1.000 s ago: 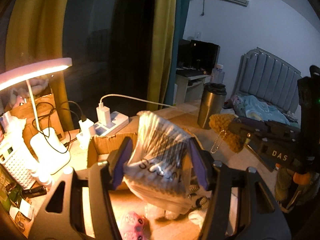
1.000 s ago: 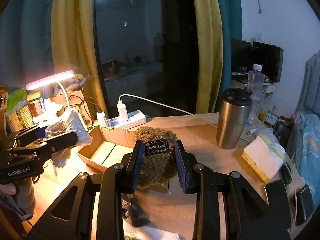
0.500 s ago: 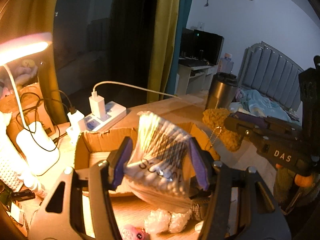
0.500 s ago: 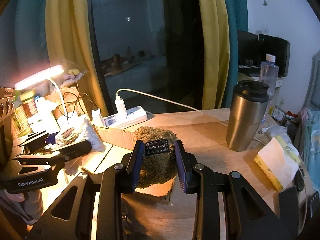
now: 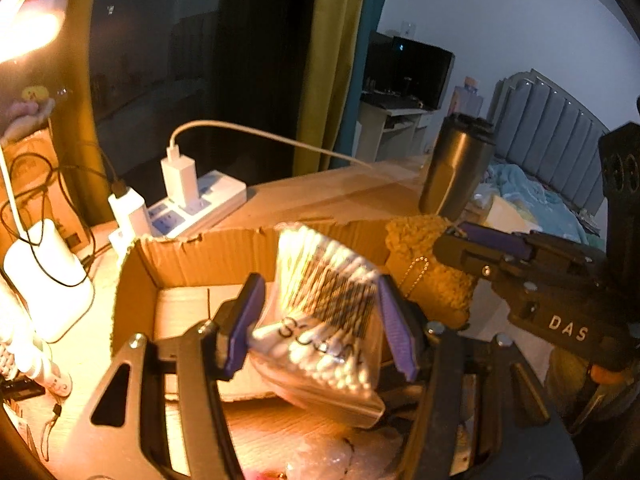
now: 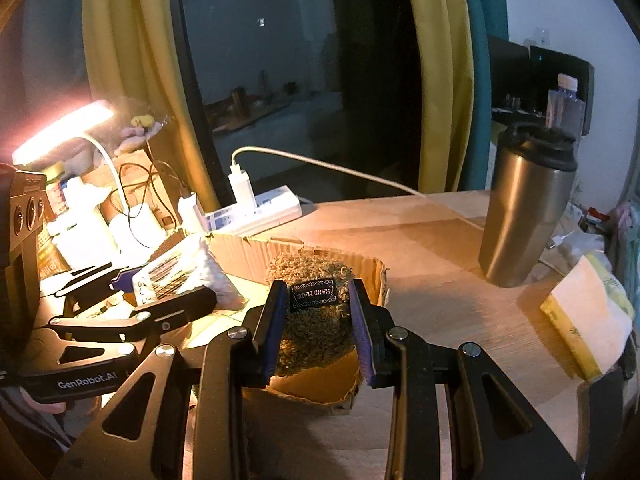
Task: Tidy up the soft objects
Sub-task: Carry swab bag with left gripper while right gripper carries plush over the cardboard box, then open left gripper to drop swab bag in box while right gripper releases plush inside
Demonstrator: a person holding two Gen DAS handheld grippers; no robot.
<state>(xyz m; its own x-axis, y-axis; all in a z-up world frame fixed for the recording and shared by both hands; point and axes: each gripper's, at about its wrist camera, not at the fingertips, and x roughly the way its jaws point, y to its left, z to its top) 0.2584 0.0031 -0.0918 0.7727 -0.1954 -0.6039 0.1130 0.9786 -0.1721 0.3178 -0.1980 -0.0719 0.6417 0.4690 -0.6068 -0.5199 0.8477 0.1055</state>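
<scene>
My left gripper [image 5: 320, 320] is shut on a clear bag of cotton swabs [image 5: 324, 320], held over the open cardboard box [image 5: 200, 256]. My right gripper [image 6: 318, 320] is shut on a fuzzy olive-brown plush [image 6: 316, 332] with a black label, hanging above the box's right end [image 6: 376, 276]. In the left wrist view the right gripper [image 5: 460, 240] and its plush [image 5: 428, 272] come in from the right beside the bag. In the right wrist view the left gripper [image 6: 132, 288] with the bag [image 6: 180, 272] shows at the left.
A lit desk lamp [image 6: 60, 132], a white power strip with chargers [image 6: 256, 208] and cables stand behind the box. A steel tumbler [image 6: 524, 216] and a yellow-edged paper pack [image 6: 588, 320] are on the wooden table at the right. Small wrapped items [image 5: 332, 456] lie near the table's front.
Both grippers have moved forward and down toward the cardboard box, each still holding its object; the box now lies right under them.
</scene>
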